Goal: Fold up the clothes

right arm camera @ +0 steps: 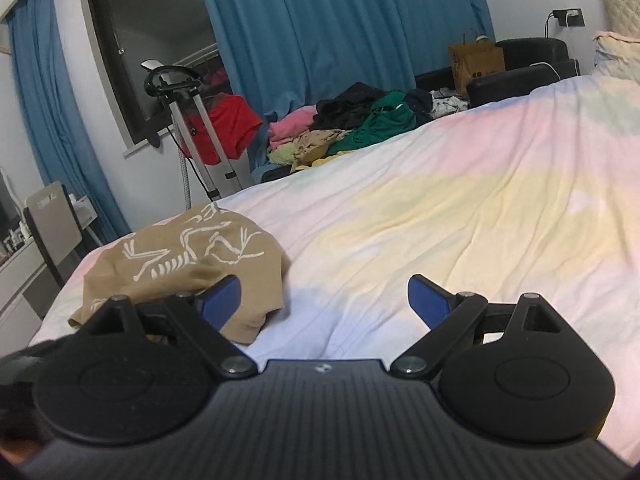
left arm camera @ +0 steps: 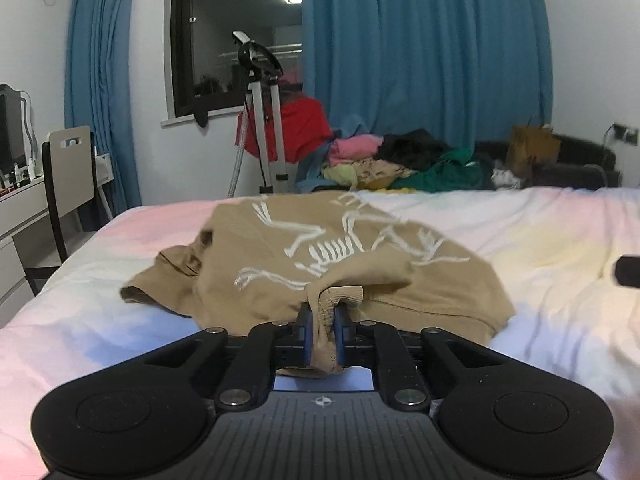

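A ribbed hem of the tan sweatshirt [left arm camera: 344, 264] is clamped between the blue pads [left arm camera: 307, 330] of the left gripper [left arm camera: 323, 330], whose jaws are closed on the bunched cloth; the rest of the garment is seen crumpled on the bed [left arm camera: 520, 232], near its foot-end corner, with a white skeleton print facing up; the right gripper [right arm camera: 325, 300] is held above bare sheet just beside the sweatshirt, its jaws spread wide with nothing between them; a pile of mixed clothes [right arm camera: 344, 124] is heaped beyond the far edge of the bed, below the blue curtains [right arm camera: 340, 20].
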A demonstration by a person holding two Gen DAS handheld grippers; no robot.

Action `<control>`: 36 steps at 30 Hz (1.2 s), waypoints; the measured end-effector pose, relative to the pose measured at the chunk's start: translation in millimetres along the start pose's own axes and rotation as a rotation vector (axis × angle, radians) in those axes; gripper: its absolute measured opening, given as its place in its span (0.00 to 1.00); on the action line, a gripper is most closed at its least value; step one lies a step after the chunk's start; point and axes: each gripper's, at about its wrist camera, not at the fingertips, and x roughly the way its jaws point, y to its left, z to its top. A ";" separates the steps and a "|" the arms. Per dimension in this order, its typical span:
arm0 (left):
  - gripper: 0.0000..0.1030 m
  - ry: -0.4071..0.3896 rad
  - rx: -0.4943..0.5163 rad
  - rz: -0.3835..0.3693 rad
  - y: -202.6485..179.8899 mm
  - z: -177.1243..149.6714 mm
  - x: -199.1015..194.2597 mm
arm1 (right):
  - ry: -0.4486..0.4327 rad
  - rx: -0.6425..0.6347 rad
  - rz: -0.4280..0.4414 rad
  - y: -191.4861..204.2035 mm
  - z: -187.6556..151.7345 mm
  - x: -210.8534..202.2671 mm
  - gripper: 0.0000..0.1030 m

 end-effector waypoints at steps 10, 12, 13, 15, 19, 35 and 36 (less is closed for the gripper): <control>0.09 -0.070 0.015 -0.109 37.8 11.4 -128.9 | -0.100 -0.035 -0.015 3.4 11.7 -44.7 0.89; 0.09 -0.082 0.015 -0.137 44.3 10.9 -154.9 | -0.109 -0.049 -0.001 8.9 10.0 -55.9 0.89; 0.09 -0.089 0.013 -0.153 47.5 10.5 -166.7 | -0.112 -0.062 0.007 12.7 8.4 -61.3 0.89; 0.09 -0.105 0.003 -0.180 55.5 9.9 -187.3 | -0.108 -0.090 0.028 22.4 2.4 -71.2 0.89; 0.09 -0.133 -0.021 -0.217 71.9 6.2 -214.1 | -0.074 -0.142 0.092 45.0 -14.0 -87.7 0.89; 0.10 -0.124 -0.203 -0.233 128.8 -26.1 -170.6 | 0.212 -0.378 0.218 153.9 -94.7 -16.0 0.89; 0.10 -0.119 -0.210 -0.231 130.5 -26.8 -166.4 | 0.229 -0.390 0.220 157.5 -98.6 -9.9 0.89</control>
